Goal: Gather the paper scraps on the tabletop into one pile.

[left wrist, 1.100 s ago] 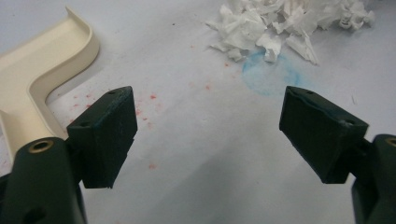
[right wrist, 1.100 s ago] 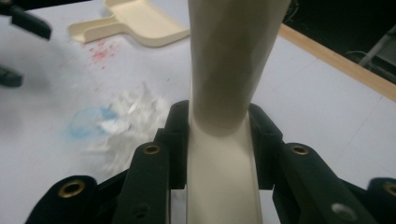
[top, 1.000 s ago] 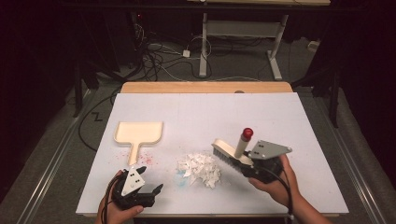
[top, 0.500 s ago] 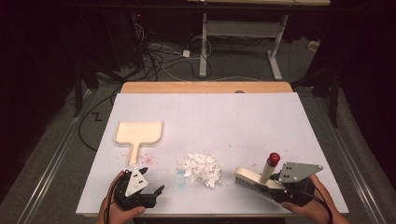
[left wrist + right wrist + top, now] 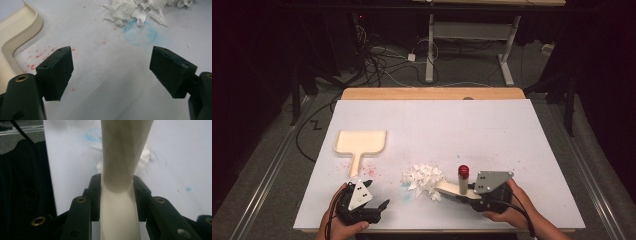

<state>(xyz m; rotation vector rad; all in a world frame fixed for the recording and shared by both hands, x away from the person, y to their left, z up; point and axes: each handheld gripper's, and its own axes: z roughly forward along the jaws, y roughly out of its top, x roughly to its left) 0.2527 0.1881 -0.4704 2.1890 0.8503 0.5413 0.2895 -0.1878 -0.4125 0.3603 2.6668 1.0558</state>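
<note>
On the white desk (image 5: 512,130): one cream dustpan (image 5: 360,143), one pile of shredded white paper (image 5: 424,177), one cream hand brush (image 5: 452,190) with a red-capped cylinder (image 5: 463,179) standing up just behind it. Two grippers, one per hand.

Dustpan lies at the left, pan end away from the person, handle pointing toward the near edge. Red specks are scattered on the desk around its handle. Paper pile sits at mid-desk near the front, well apart from the dustpan; a faint blue ring stain (image 5: 140,32) marks the sheet just beside the pile. Nothing lies between pile and dustpan. Beyond the far edge: a strip of wooden top, cables on the floor, a white table frame.

Left gripper (image 5: 362,202): near the front edge, below the dustpan handle. Jaws released, standing wide apart over bare desk, nothing between them; dustpan corner visible at the left of its own view.

Right gripper (image 5: 484,197): at the front right, jaws clenched on the hand brush handle (image 5: 118,202). Brush head end reaches left and touches the right edge of the paper pile.
</note>
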